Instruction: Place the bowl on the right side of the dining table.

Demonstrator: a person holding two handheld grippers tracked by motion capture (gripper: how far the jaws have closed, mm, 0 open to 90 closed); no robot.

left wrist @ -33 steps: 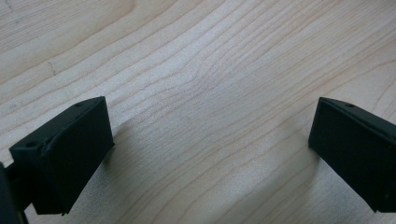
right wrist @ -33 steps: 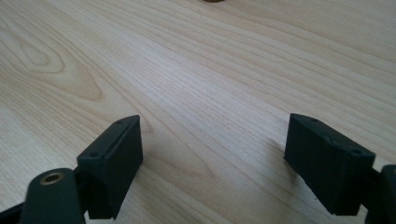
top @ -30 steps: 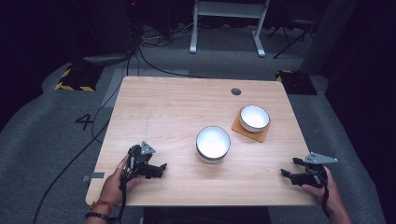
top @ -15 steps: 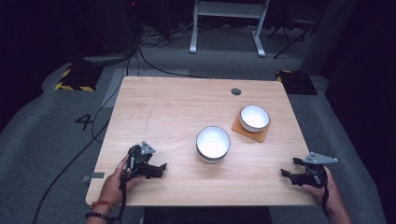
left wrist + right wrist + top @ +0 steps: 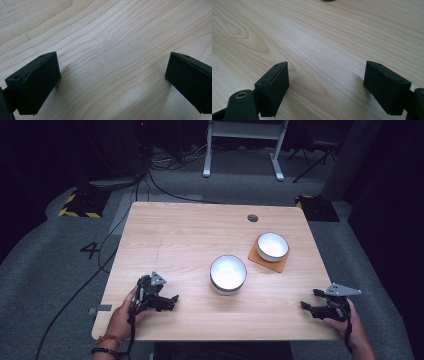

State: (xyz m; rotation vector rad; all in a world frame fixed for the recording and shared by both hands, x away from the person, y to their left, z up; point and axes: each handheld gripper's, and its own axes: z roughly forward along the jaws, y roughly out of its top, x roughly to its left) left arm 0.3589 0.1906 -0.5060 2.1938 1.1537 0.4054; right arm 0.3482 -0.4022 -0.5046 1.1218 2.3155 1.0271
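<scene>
The left hand-held gripper (image 5: 172, 300) and the right hand-held gripper (image 5: 306, 307) rested low at the near corners of the tabletop (image 5: 190, 235), jaws spread wide and empty, apparently waiting. Their own views gave bare wood grain between the jaws. Farther off, the high view showed a white bowl (image 5: 228, 273) at mid-table and a second bowl (image 5: 272, 246) on a brown coaster (image 5: 280, 265), probably the things to handle.

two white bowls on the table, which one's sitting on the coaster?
The smaller bowl, farther back and toward the right edge, sits on the brown square coaster. The larger bowl, nearer the middle, rests directly on the wooden table.
</scene>
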